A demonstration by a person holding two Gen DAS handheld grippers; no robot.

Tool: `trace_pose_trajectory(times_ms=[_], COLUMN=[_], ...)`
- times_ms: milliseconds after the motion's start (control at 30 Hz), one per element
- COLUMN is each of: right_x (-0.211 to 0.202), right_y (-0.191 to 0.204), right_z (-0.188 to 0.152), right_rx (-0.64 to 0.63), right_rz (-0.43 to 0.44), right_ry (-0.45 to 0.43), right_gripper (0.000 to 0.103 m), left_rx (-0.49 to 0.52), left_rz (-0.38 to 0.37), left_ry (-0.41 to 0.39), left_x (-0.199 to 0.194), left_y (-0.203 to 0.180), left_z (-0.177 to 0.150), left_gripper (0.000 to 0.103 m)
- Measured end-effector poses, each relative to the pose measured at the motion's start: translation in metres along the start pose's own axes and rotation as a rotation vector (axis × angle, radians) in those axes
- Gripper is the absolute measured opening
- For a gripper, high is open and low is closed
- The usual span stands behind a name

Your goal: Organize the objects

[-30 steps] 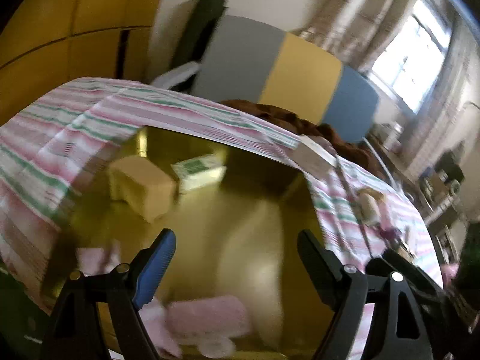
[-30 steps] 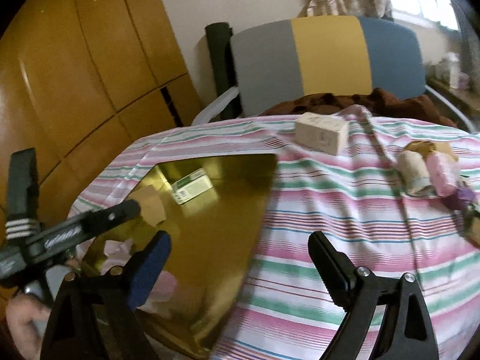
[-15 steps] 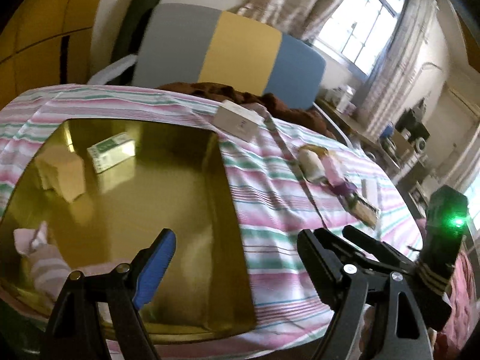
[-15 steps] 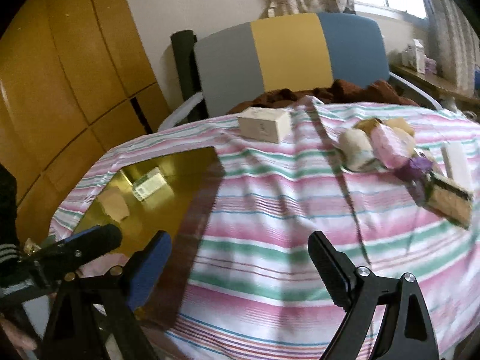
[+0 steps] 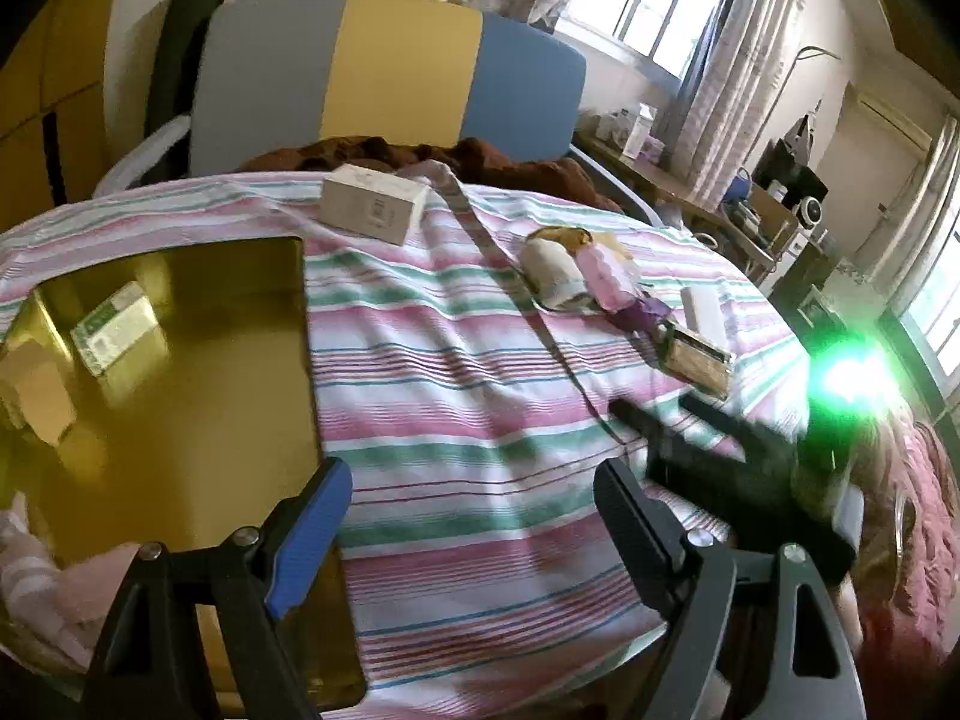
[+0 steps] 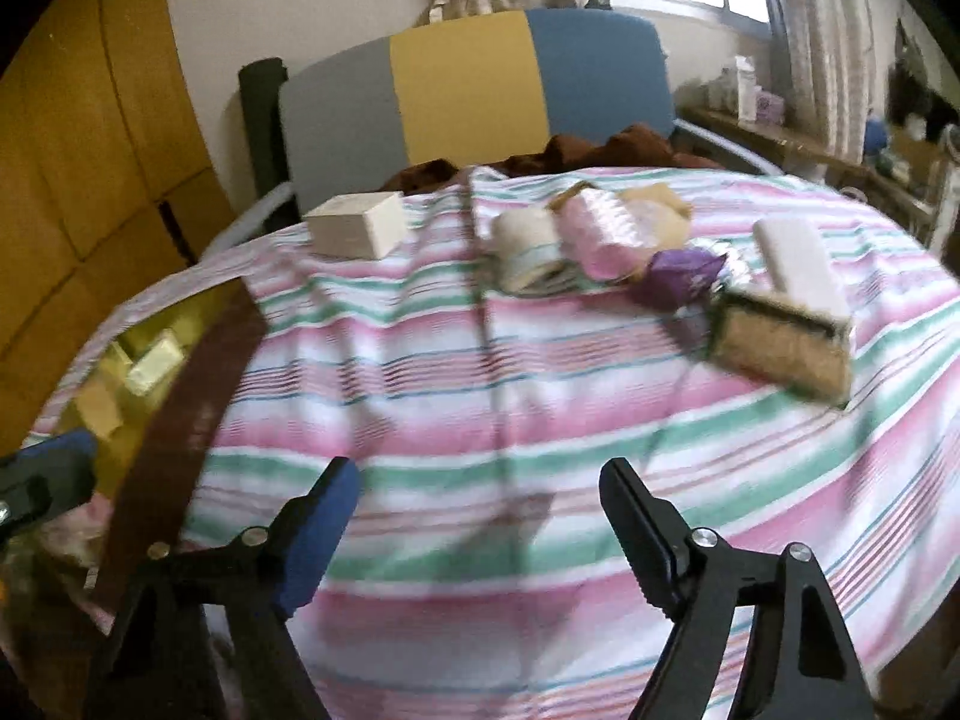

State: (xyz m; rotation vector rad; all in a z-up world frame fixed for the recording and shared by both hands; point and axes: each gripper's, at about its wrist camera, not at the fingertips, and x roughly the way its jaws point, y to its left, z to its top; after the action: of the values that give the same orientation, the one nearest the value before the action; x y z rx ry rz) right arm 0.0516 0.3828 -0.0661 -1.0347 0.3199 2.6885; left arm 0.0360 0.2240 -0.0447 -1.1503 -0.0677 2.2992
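Observation:
A shiny gold box [image 5: 180,384] sits open at the table's left, holding a green-white carton [image 5: 114,327] and pink socks [image 5: 36,570]; it also shows in the right wrist view [image 6: 150,384]. On the striped cloth lie a white box [image 6: 357,233], a cream sock roll [image 6: 531,252], a pink roll [image 6: 603,234], a purple wrapper [image 6: 681,273] and a brush [image 6: 780,336]. My left gripper [image 5: 474,504] is open and empty beside the gold box. My right gripper [image 6: 480,510] is open and empty above the cloth; it shows blurred in the left wrist view [image 5: 690,426].
A grey, yellow and blue chair back [image 6: 474,90] stands behind the table with brown cloth [image 6: 600,150] on its seat. Yellow cabinets [image 6: 90,150] are at the left. A cluttered shelf [image 5: 750,204] runs under the windows at the right.
Both grippers have swung right, away from the gold box and toward the items on the cloth. Both stay open and empty.

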Motion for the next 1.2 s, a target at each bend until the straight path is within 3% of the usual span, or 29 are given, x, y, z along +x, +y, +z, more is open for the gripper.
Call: trace_pose_trajectory(times_ms=[200, 400, 500, 667, 733, 800, 1000, 1033, 1100, 1200], right_x=[0.024, 0.069, 0.096, 0.094, 0.086, 0.076, 0.048, 0.046, 0.043, 0.052], right_y=[-0.034, -0.043, -0.045, -0.039, -0.044, -0.045, -0.047, -0.046, -0.045, -0.047], right_z=[0.061, 0.113, 0.119, 0.101, 0.089, 0.076, 0.045, 0.048, 0.064, 0.092], right_rx=[0.02, -0.03, -0.038, -0.087, -0.052, -0.035, 0.025, 0.007, -0.035, -0.059], right_rz=[-0.084, -0.144, -0.182, -0.232, -0.162, -0.165, -0.065, -0.08, -0.109, -0.156], right_ry=[-0.09, -0.085, -0.026, -0.043, -0.032, -0.037, -0.055, -0.069, -0.112, -0.133], right_gripper=[0.073, 0.071, 0.063, 0.057, 0.024, 0.008, 0.009, 0.017, 0.05, 0.079], left_rx=[0.01, -0.006, -0.022, -0.051, -0.046, -0.035, -0.014, -0.012, -0.01, -0.013], left_rz=[-0.006, 0.003, 0.025, 0.009, -0.001, -0.005, -0.024, -0.022, -0.018, -0.011], left_ry=[0.02, 0.04, 0.049, 0.047, 0.049, 0.049, 0.057, 0.059, 0.058, 0.049], left_x=[0.008, 0.011, 0.013, 0.017, 0.019, 0.02, 0.022, 0.021, 0.02, 0.017], left_y=[-0.011, -0.007, 0.0, 0.003, 0.001, -0.004, -0.014, -0.015, -0.015, -0.014], left_z=[-0.003, -0.007, -0.006, -0.004, -0.004, -0.004, -0.007, -0.008, -0.008, -0.008], left_gripper=[0.084, 0.084, 0.084, 0.084, 0.084, 0.084, 0.084, 0.084, 0.084, 0.084])
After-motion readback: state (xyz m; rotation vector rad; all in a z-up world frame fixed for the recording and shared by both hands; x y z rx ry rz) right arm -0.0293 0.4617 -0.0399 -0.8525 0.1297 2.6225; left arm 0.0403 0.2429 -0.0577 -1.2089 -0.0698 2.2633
